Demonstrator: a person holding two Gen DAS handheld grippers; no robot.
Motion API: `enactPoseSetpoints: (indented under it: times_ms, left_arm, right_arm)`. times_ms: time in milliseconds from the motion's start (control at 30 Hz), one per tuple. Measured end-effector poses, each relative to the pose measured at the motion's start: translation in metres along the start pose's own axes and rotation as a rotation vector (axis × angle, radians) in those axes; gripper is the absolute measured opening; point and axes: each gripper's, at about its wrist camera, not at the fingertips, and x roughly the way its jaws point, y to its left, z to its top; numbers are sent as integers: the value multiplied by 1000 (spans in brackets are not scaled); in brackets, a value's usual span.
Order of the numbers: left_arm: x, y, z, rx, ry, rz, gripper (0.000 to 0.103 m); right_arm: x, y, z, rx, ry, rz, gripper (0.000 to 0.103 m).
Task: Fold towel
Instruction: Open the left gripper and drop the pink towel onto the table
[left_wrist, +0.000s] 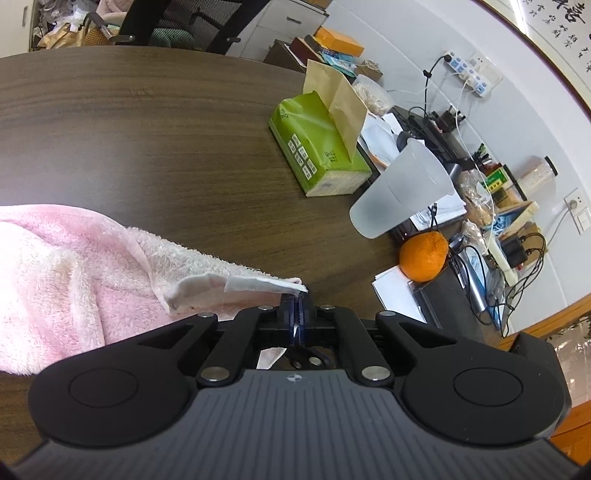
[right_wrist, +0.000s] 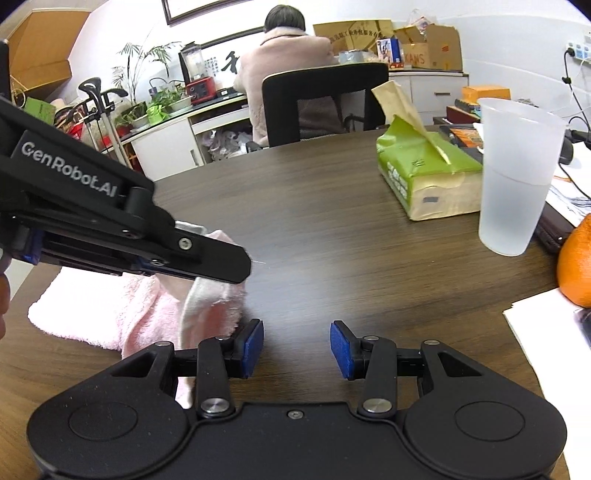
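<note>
Nearest the lens in the right wrist view, the right gripper (right_wrist: 297, 349) hovers low over the dark wooden table (right_wrist: 332, 229), its blue pads (right_wrist: 253, 347) parted to a moderate gap with only bare wood between them, holding nothing. The pink towel (right_wrist: 122, 314) lies bunched just left of that gripper, its nearest fold beside and partly behind the left pad; I cannot tell whether they touch. The left gripper (right_wrist: 236, 267) reaches in over the towel from the left side of the view, angled downward, and in its own view its jaws are pinched tight on a thin white edging or label at the towel's corner (left_wrist: 266, 284), with that corner lifted and pulled out into a taut point. From that pinched corner the rest of the towel (left_wrist: 66, 266) trails away to the left in a heap resting on the table, so its long line runs leftward from the grip. As a judgement, the fold turns on this: the left hand already has one corner, while the free right hand sits on the towel's right flank and is nearest the loose edge below that corner, so it would have to shift left to take hold. A frosted cup (right_wrist: 517, 177), a green tissue pack (right_wrist: 424, 173) and an orange (right_wrist: 576, 266) stand well right of the towel, clear of it
</note>
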Motion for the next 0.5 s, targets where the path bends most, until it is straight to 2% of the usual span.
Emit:
enactPoseSetpoints:
  times_ms: [100,167,267,367,500]
  left_arm:
    - [0,3,0,-8,2,-2,2]
    - [0,2,1,9,0,30,2]
    - [-3,2,4,17,-9,59,2]
    - [-6,1,4,24,-15,63,2]
    - [-8,2,3,22,-17,49,5]
  right_arm:
    - [-4,-3,-1,1,-6,9,39]
    - [-7,-4,-2,3,-5,20,39]
    - [-11,-7,-3,32,14,76,39]
    - [-13,-4,-2,56,26,134,39]
    - [-13,7,-3,46,24,160,39]
